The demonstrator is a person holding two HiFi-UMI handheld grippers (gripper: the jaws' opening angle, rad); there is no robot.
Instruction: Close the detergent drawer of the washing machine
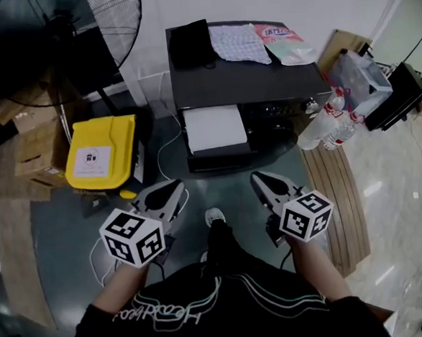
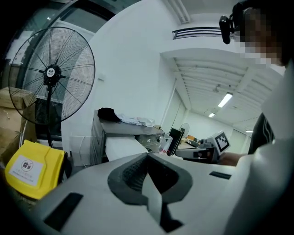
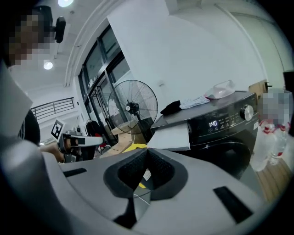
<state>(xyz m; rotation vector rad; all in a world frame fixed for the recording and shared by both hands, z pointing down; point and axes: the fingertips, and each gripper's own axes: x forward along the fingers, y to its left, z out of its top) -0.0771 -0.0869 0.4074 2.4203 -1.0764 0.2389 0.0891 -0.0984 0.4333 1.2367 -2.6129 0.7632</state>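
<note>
The dark washing machine (image 1: 247, 71) stands ahead of me. Its white detergent drawer (image 1: 214, 129) is pulled out at the front left. My left gripper (image 1: 173, 187) hovers low in front of the drawer's left corner, jaws together, nothing held. My right gripper (image 1: 259, 178) hangs level with it, below the drawer's right corner, also shut and empty. Both are well short of the drawer. The left gripper view shows the drawer (image 2: 122, 146) beyond the shut left gripper (image 2: 148, 157). The right gripper view shows the drawer (image 3: 172, 136) beside the control panel (image 3: 225, 123), past the shut right gripper (image 3: 147, 155).
A black cloth (image 1: 191, 43), a patterned cloth (image 1: 238, 43) and a plastic bag (image 1: 286, 44) lie on the machine's top. A yellow bin (image 1: 102, 151) and a floor fan (image 1: 97, 32) stand left. Water bottles (image 1: 328, 124) and a wooden pallet (image 1: 336, 191) are right. A white cable (image 1: 165, 149) trails on the floor.
</note>
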